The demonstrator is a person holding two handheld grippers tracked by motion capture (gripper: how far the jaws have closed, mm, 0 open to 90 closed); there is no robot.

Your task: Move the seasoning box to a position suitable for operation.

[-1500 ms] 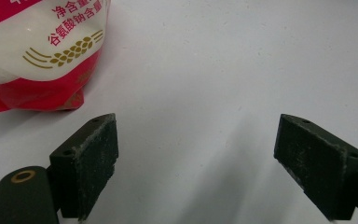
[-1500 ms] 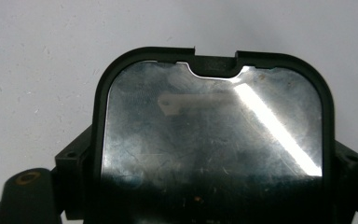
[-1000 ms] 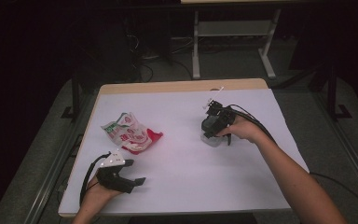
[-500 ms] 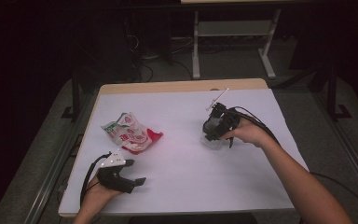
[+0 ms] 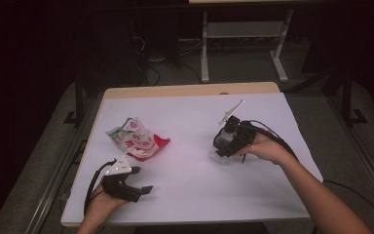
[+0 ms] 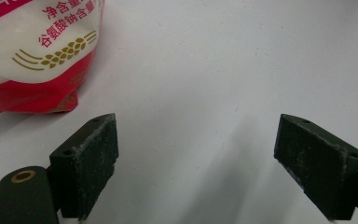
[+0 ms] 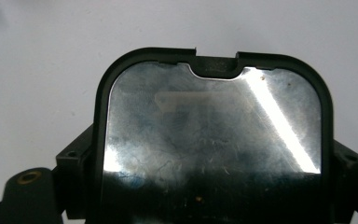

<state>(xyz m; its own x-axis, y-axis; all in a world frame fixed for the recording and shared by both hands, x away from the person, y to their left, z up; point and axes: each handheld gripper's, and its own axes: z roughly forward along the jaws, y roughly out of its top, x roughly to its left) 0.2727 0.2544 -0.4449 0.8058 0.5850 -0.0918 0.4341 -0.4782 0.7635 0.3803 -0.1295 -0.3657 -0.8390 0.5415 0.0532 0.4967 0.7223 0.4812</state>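
A person's right hand holds my right gripper [image 5: 225,148] over the right half of the white table [image 5: 190,200]. It is shut on a small clear container [image 5: 222,157] with a black-rimmed, shiny rounded lid [image 7: 209,135], and the jaws press on its two sides. A crumpled red, white and green snack bag [image 5: 136,139] lies on the left half of the table. My left gripper [image 5: 142,180] rests on the table just in front of the bag, open and empty. Its own view shows the bag's red bottom corner [image 6: 32,51] beyond the left jaw.
The table's wooden far edge [image 5: 190,90] shows beyond the white sheet. A white metal frame [image 5: 243,44] and cables stand on the dark floor behind. Black cables trail from both grippers.
The right gripper, with the container in it, has shifted a little toward the near side of the table and tilted. The left gripper and the bag have stayed put.
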